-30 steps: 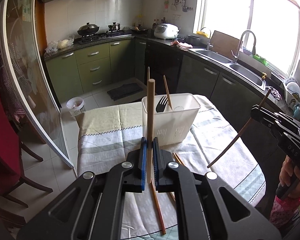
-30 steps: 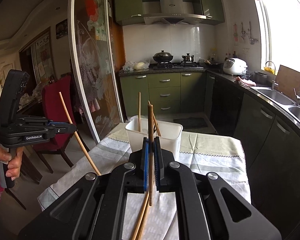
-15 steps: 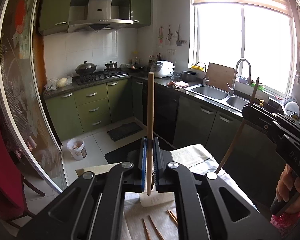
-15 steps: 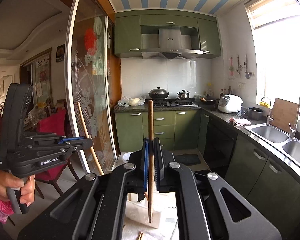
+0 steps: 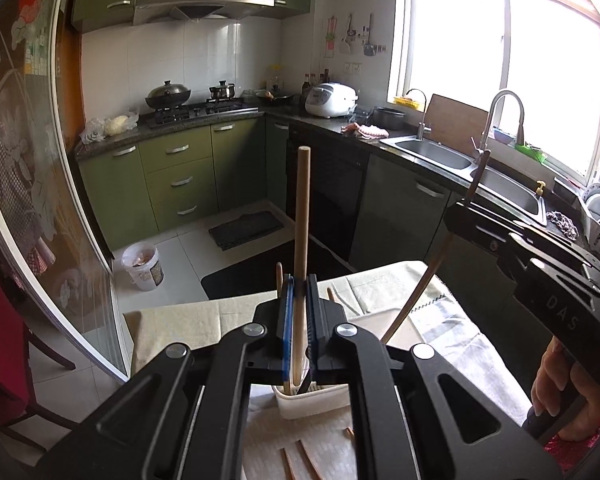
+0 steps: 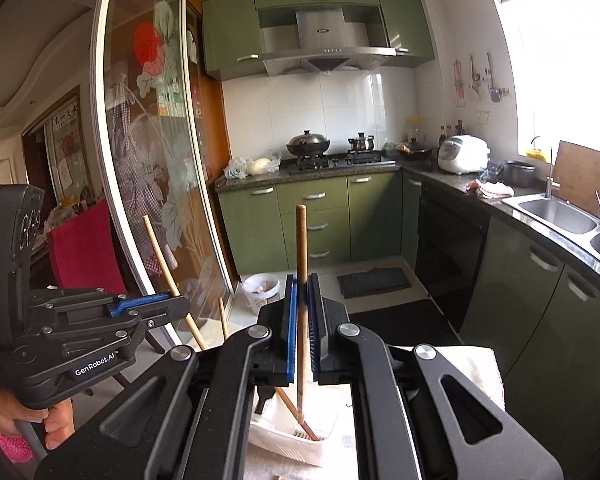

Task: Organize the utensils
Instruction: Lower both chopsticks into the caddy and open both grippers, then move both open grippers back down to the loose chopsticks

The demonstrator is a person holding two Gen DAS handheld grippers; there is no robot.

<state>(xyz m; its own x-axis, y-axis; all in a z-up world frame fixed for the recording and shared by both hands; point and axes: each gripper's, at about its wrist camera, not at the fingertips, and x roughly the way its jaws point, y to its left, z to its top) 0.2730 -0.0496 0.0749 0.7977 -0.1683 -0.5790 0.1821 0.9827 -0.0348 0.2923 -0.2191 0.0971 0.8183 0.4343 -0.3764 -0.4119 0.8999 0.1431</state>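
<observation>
My left gripper [image 5: 299,292] is shut on a wooden chopstick [image 5: 302,216] held upright, its lower end over the white plastic utensil holder [image 5: 312,402]. My right gripper [image 6: 303,292] is shut on another wooden chopstick [image 6: 301,248], also upright, its lower tip down inside the holder [image 6: 288,440]. The holder also has a chopstick [image 6: 296,414] and a dark utensil in it. The right gripper body [image 5: 540,280] shows in the left wrist view with its chopstick [image 5: 440,264] slanting down. The left gripper body [image 6: 80,336] shows in the right wrist view.
Loose chopsticks [image 5: 300,460] lie on the cloth-covered table [image 5: 380,292] in front of the holder. Green kitchen cabinets [image 6: 320,220], a stove, a sink [image 5: 440,152] and a glass sliding door [image 6: 148,160] surround the table. A red chair [image 6: 84,252] stands at left.
Both grippers tilted up from the table, then lowered over the holder; both chopsticks now stand with their lower ends at or in the holder.
</observation>
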